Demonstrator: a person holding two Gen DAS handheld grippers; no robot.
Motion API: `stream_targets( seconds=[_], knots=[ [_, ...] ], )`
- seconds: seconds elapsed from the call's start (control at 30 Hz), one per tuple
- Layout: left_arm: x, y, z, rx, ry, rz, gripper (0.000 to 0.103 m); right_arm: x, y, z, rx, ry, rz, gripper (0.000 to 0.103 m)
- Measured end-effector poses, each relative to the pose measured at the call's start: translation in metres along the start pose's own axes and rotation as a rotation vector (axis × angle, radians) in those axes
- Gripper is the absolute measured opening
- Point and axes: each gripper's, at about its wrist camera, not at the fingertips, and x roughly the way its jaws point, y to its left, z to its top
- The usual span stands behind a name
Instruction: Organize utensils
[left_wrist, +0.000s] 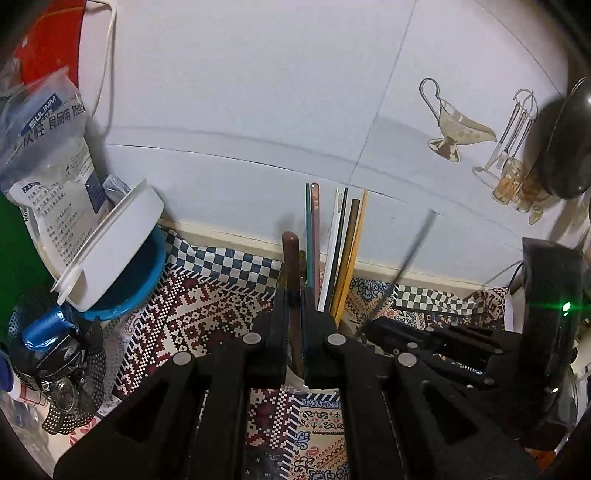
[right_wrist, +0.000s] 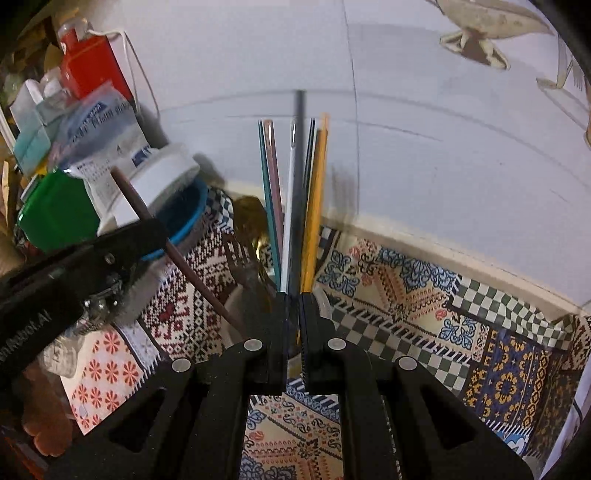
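Left gripper (left_wrist: 294, 332) clamped on a brown chopstick (left_wrist: 291, 266), lower end hidden behind the fingers. Right gripper (right_wrist: 294, 328) pinching a dark chopstick (right_wrist: 298, 177), blurred at the top. Just beyond, upright bundle of coloured chopsticks (right_wrist: 291, 192) beside a fork (right_wrist: 240, 258), holder mostly hidden. Patterned cloth (right_wrist: 406, 295) beneath.

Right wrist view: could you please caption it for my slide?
Right tongs grip a dark chopstick before upright chopsticks.

A pale tiled wall (left_wrist: 258, 92) rises behind the counter, meeting a cream ledge (left_wrist: 229, 236) at its foot. On that wall, right of the seam, sit tableware stickers (left_wrist: 458, 122). A patchwork-patterned cloth (right_wrist: 406, 295) spreads below the wall.
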Motion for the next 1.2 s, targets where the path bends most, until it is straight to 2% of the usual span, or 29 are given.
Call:
stream_targets(
  seconds=[0.2, 0.33, 0.43, 0.7, 0.9, 1.07, 1.1, 1.2],
  knots=[
    [-0.003, -0.006, -0.003, 0.016, 0.035, 0.010, 0.006, -0.011, 0.001, -0.002, 0.007, 0.025, -0.007, 0.007],
    [-0.024, -0.012, -0.006, 0.038, 0.013, 0.012, 0.011, -0.042, 0.005, -0.004, -0.002, -0.028, -0.017, 0.016],
    [-0.051, -0.019, -0.008, 0.067, -0.025, 0.009, 0.013, -0.076, 0.010, -0.006, -0.006, -0.095, -0.021, 0.017],
    [-0.155, -0.044, -0.017, 0.164, -0.200, -0.029, 0.023, -0.191, 0.032, -0.024, -0.027, -0.340, -0.051, 0.017],
    [-0.229, -0.061, -0.038, 0.223, -0.344, -0.065, 0.027, -0.280, 0.057, -0.062, -0.027, -0.542, -0.062, 0.017],
    [-0.283, -0.071, -0.066, 0.256, -0.442, -0.099, 0.033, -0.319, 0.080, -0.093, -0.039, -0.631, -0.075, 0.017],
    [-0.294, -0.072, -0.075, 0.264, -0.462, -0.107, 0.034, -0.323, 0.083, -0.098, -0.042, -0.639, -0.080, 0.018],
    [-0.315, -0.074, -0.091, 0.276, -0.497, -0.114, 0.043, -0.332, 0.094, -0.113, -0.048, -0.666, -0.095, 0.032]
  ],
)
